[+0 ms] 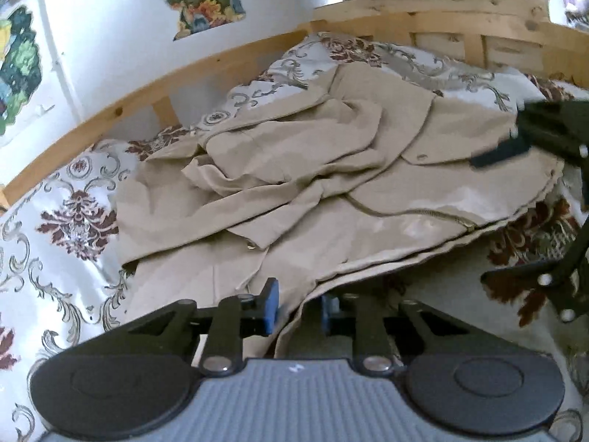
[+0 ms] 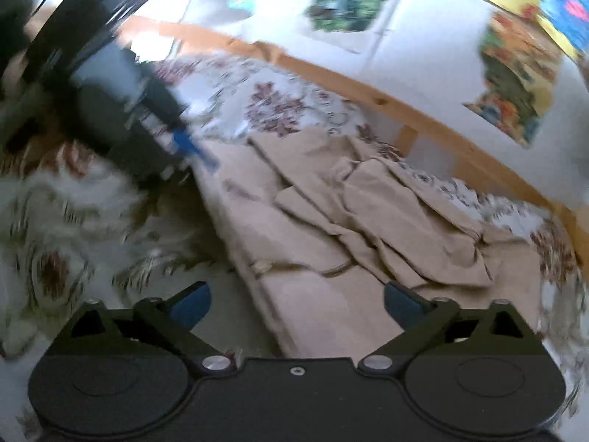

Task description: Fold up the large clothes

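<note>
The left gripper [image 1: 298,311] pinches the near hem of the beige garment [image 1: 313,169]; the right gripper [image 2: 296,304] stands open over the hem. It seems the grasping step; next the right must close too

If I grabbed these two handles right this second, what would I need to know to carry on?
Left claw: closed on the near hem of the beige garment.
Right claw: open, holding nothing, the garment's edge between its blue pads.
The garment lies rumpled on the floral bedspread, beside the wooden bed rail.
Done: one edge gripped.
Left: probably grip with the right claw, then smooth and fold; no neat fold shows yet.
</note>
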